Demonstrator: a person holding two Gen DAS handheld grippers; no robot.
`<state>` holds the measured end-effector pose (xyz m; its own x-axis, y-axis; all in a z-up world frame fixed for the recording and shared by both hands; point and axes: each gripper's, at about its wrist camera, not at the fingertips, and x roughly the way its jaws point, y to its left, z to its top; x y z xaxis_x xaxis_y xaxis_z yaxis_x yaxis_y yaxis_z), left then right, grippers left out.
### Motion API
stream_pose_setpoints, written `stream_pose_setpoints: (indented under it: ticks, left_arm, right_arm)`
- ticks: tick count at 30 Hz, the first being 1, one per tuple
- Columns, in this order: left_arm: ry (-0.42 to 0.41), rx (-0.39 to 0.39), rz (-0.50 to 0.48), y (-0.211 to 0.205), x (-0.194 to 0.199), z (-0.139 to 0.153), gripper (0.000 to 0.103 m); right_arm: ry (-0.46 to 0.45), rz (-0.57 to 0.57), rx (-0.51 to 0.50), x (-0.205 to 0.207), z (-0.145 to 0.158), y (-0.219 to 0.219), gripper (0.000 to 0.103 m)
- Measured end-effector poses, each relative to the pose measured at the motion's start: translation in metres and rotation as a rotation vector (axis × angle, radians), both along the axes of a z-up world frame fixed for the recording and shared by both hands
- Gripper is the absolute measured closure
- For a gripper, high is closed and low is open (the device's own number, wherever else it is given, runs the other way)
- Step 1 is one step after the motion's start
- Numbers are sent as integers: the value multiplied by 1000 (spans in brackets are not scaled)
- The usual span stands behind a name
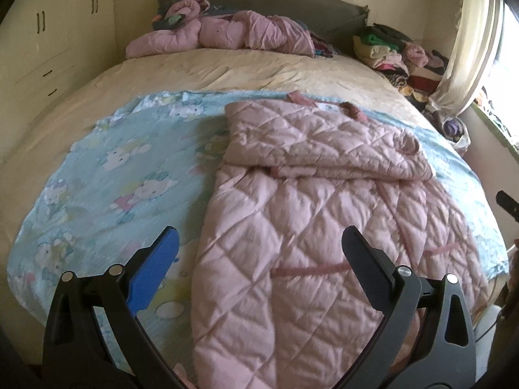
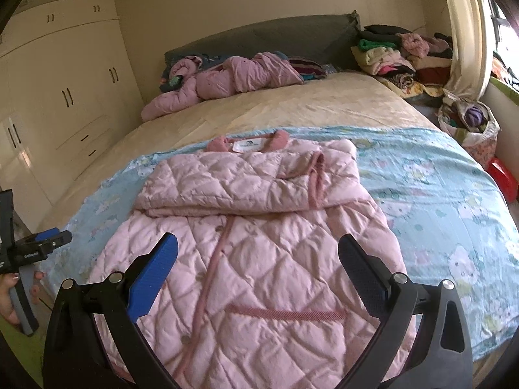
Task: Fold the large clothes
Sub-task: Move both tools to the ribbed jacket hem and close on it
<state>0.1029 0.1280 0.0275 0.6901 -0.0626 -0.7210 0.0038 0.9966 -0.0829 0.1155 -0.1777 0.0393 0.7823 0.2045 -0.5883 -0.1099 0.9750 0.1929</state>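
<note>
On a wide bed [image 2: 324, 110] beneath a grey headboard [image 2: 259, 37], a pink quilted coat [image 2: 259, 243] lies flat upon a pale blue cartoon-print sheet [image 2: 438, 194], its collar end toward the headboard and its sleeves folded across the chest into a thick band, the hem reaching to the near edge of the mattress. Both hand-held grippers hover above the lower part of the garment with their jaws spread wide and nothing between them: the left gripper [image 1: 261, 253] sits over the coat's left border, its blue pad above the sheet and its dark pad above the quilting, while the right gripper [image 2: 258, 265] is centred over the button placket and a darker pink pocket trim. The left tool also shows at the left edge of the right wrist view, held by a hand [image 2: 13, 295] whose fingers wrap its grey handle. A white label [image 2: 248, 145] is visible inside the collar. Farther up the bed, a second, crumpled pink padded garment [image 2: 227, 79] rests against the headboard, and a heap of folded clothes [image 2: 399, 56] is stacked at the far right corner near a cream curtain [image 2: 467, 26]. Cream wardrobe doors [image 2: 65, 81] with dark handles line the left wall, and a filled bag [image 2: 470, 120] stands on the floor beside the bed.
</note>
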Motion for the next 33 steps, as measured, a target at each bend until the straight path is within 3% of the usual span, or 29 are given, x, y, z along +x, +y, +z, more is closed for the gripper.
stream_pose_setpoints:
  ticks: [24, 33]
  left_arm:
    - [179, -20, 52, 30, -61, -81, 9]
    - [264, -106, 63, 36, -69, -112, 9]
  right_arm:
    - [77, -13, 50, -41, -45, -49, 4]
    - [136, -11, 39, -54, -65, -59, 4]
